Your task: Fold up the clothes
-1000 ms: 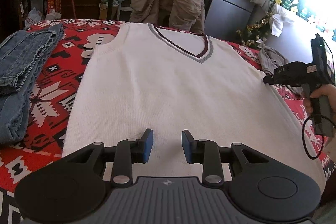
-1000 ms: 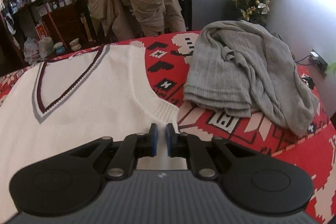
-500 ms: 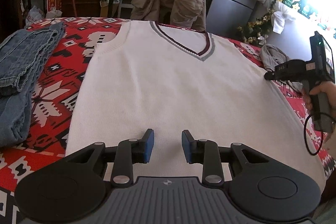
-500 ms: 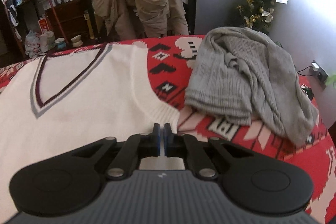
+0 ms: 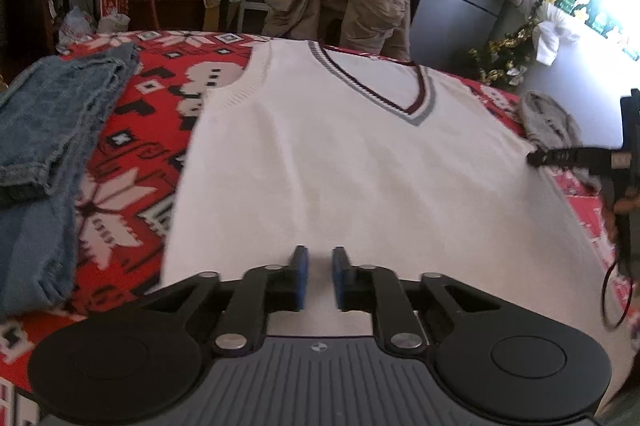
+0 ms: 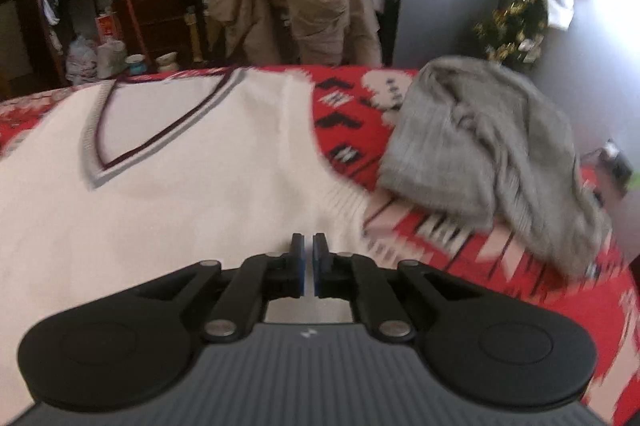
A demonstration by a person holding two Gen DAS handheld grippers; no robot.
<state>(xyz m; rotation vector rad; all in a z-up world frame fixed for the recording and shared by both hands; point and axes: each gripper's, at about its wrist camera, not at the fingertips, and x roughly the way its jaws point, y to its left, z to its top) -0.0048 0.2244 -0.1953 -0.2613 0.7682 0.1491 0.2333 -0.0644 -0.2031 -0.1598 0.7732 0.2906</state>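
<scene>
Jaws of the left gripper (image 5: pixel 319 276) are closing over the hem of the white vest (image 5: pixel 360 162), spread flat mid-frame on the red cloth (image 5: pixel 152 106); right gripper (image 6: pixel 307 263) is pinched shut at the vest's armhole edge; I'd lift both together.

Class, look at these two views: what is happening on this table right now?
A person holding tongs in each hand is starting to fold a white vest spread flat on the red patterned cloth. The right tongs are shut at its armhole edge; the left tongs are closing near its hem. Jeans and a grey sweater lie alongside.
</scene>
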